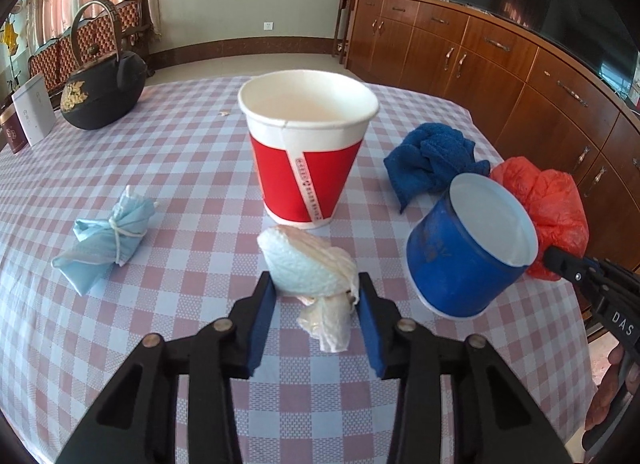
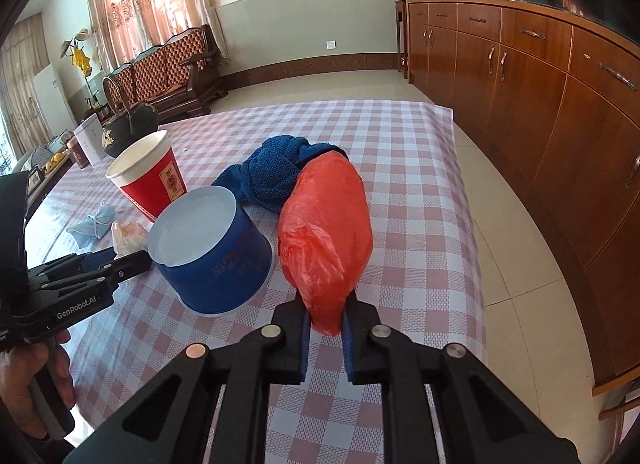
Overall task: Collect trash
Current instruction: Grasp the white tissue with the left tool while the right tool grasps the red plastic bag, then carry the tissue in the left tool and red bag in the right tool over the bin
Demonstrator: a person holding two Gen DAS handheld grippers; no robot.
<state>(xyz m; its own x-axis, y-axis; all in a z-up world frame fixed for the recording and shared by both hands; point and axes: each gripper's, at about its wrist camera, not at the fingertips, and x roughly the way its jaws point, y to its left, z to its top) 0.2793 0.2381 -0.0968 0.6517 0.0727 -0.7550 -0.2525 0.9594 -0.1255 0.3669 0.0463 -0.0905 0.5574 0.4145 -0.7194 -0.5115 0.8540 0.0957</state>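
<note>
While tilted down: left tool (image 1: 316, 296) clamping crumpled tissue (image 1: 312, 264), right tool (image 2: 325, 326) pinching red bag (image 2: 326, 232)

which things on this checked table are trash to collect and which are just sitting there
Likely trash:
crumpled tissue, between the left gripper's jaws
red plastic bag, pinched by the right gripper
blue paper cup
red paper cup
tied blue wrapper

Probably just lying about:
blue cloth
black kettle
boxes

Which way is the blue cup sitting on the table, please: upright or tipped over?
Tipped. The blue cup lies on its side on the checked tablecloth, its white bottom facing the camera.
</note>
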